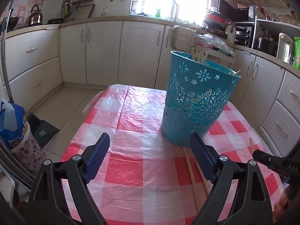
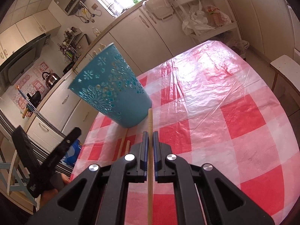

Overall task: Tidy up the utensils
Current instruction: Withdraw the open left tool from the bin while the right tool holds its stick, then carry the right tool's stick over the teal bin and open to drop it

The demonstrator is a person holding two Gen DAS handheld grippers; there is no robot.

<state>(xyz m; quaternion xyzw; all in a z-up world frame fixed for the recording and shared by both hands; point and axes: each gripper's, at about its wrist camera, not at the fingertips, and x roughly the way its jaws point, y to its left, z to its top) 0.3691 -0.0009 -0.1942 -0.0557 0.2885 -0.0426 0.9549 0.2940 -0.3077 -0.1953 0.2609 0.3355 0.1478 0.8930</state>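
Our right gripper clamps one wooden chopstick, its long axis pointing at the perforated teal plastic bin; our left gripper gapes empty, two chopsticks beside the bin's base.

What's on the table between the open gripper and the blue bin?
Two loose wooden chopsticks lie on the checked tablecloth between the open left gripper and the teal bin, by its right finger. The left wrist view shows it.
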